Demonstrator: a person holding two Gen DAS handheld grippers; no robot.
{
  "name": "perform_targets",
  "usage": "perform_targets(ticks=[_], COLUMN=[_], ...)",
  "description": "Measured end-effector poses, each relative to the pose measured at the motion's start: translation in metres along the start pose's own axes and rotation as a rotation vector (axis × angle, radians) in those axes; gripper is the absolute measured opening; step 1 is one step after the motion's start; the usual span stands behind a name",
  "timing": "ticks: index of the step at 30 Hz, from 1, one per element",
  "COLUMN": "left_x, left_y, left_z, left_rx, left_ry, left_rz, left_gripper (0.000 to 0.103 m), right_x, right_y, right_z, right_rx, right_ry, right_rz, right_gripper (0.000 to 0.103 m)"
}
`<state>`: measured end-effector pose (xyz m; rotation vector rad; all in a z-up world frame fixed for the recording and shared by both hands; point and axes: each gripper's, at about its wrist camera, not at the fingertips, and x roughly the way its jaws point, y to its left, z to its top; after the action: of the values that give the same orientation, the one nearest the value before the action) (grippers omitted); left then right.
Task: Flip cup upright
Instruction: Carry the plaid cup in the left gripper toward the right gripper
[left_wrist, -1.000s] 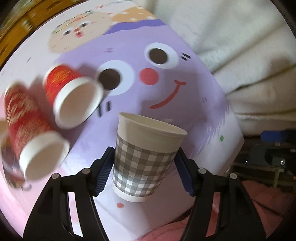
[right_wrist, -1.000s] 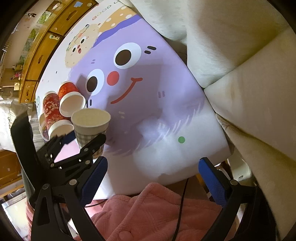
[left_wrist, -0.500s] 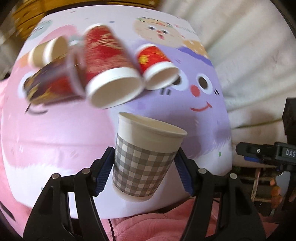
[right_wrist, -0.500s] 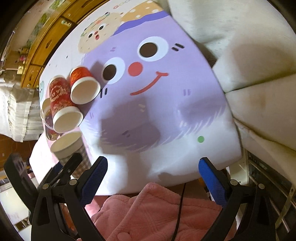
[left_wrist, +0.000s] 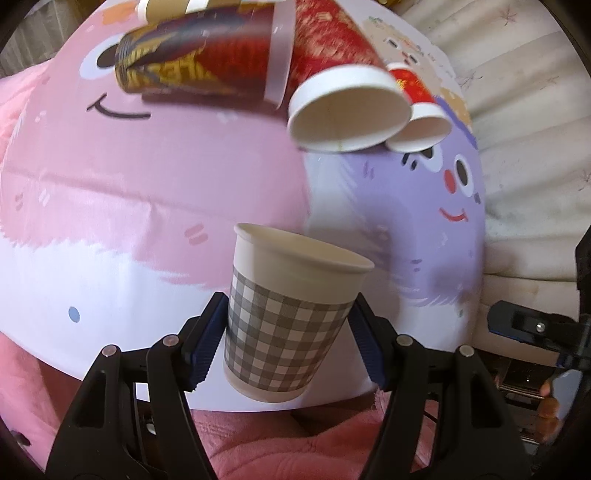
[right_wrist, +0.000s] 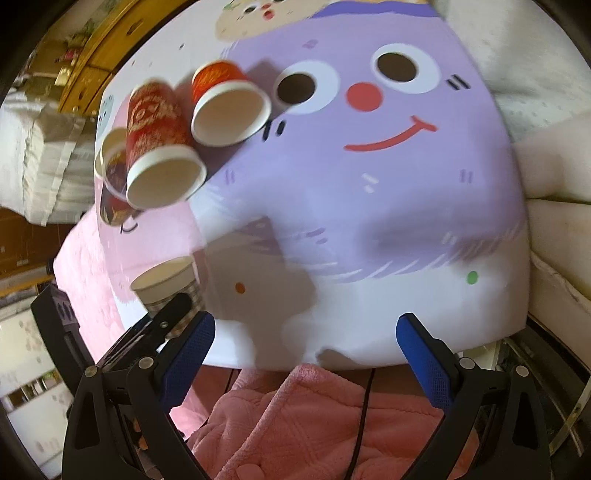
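Your left gripper (left_wrist: 286, 332) is clamped on the checked cup (left_wrist: 284, 325), blue pads pressing its sides just below the white band. The cup's long axis stands nearly vertical, mouth up and tipped slightly to the right, its base apparently just above the near edge of the cartoon mat (left_wrist: 147, 229). The next move looks like straight down onto the mat, then release. Your right gripper (right_wrist: 301, 350) is wide apart and empty, off to the cup's right, so the left one does the work. Farther back, three red cups (left_wrist: 347, 107) lie on their sides with mouths toward you, touching one another, well apart from the held cup
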<state>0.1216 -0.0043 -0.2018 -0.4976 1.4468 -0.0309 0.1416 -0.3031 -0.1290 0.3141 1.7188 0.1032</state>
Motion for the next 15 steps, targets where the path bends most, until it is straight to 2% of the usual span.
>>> perform_targets(ticks=[10, 15], left_x=[0.021, 0.015], left_y=[-0.007, -0.007], left_z=[-0.007, -0.007], left_rx=[0.003, 0.032], left_ry=[0.08, 0.082], left_rz=[0.023, -0.001], left_gripper=[0.068, 0.078], right_x=[0.011, 0.01], right_y=[0.014, 0.017], right_z=[-0.011, -0.014], right_rx=[-0.016, 0.028], right_ry=[0.026, 0.02], right_rz=[0.024, 0.05], right_gripper=[0.1, 0.1])
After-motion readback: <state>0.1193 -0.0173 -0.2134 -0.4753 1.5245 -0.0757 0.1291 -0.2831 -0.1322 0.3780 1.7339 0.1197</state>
